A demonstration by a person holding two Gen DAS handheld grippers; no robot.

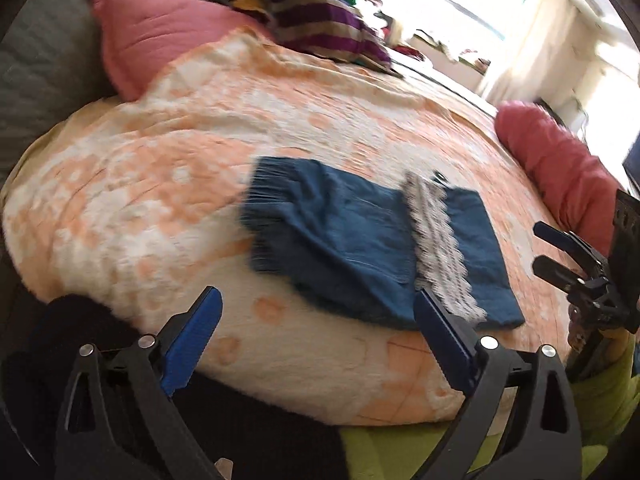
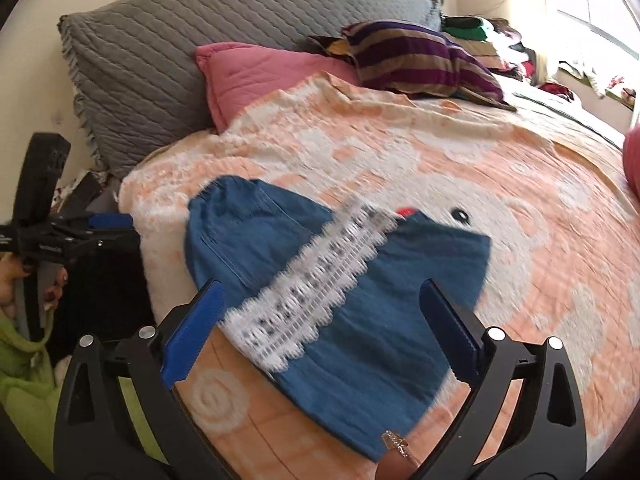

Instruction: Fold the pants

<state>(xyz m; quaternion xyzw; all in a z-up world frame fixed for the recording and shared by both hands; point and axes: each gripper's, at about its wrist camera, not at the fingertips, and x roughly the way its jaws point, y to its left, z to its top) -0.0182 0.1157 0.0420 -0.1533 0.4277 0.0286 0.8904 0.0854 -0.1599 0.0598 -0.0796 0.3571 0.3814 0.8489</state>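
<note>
Lying folded, pants [image 2: 340, 292] beyond right hand-held gripper [image 2: 320, 320]

Motion blur smears the lace trim [image 2: 316, 280] on the blue pants [image 2: 360, 360]; the right edge crops a pink pillow [image 2: 632, 164].
</note>
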